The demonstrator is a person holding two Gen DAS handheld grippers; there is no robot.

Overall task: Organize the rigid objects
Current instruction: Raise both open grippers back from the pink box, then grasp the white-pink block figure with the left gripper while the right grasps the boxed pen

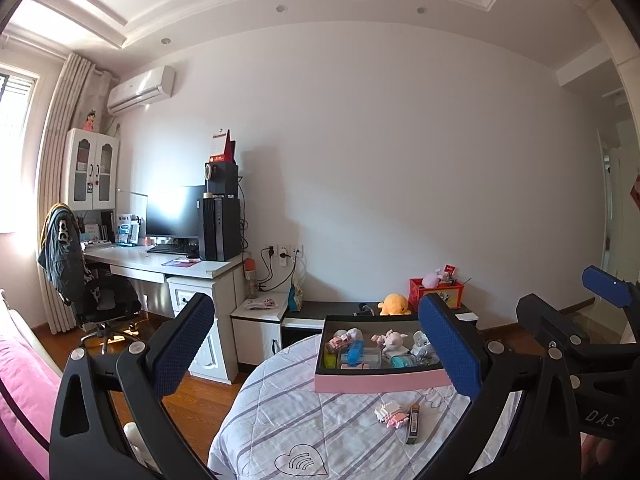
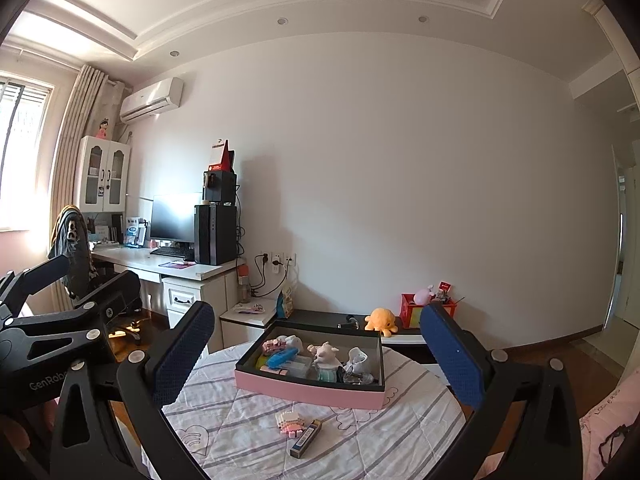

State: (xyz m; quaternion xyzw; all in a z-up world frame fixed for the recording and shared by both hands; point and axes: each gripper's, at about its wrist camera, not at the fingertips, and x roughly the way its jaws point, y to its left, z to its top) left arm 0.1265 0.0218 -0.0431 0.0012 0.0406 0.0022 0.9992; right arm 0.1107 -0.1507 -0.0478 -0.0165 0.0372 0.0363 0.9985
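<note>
1. Block toy point(image 2: 291, 423) and small dark box point(image 2: 306, 438), touching side by side on the striped quilt point(image 2: 240, 432), just in front of the pink tray point(image 2: 308, 392) (already crowded with small figures and cases).
2. Lay ahead of and below both hand-held grippers, neither touched.
3. Right hand-held gripper point(image 2: 320, 356): fingers spread wide, nothing between them; pair sat close to the middle of its span, a little left of centre.
4. Left hand-held gripper point(image 1: 316, 350): fingers likewise wide apart and empty; same block toy point(image 1: 392, 415) and small dark box point(image 1: 414, 424) sat toward its right finger point(image 1: 452, 348), so off to that side.
5. Box's long axis ran roughly toward and away from the cameras, slanted in the right wrist view, so probably easiest pinched across its narrow width.
6. Judged better lined up for the right side; short lift forward into the tray likely all that remained for these two.
</note>
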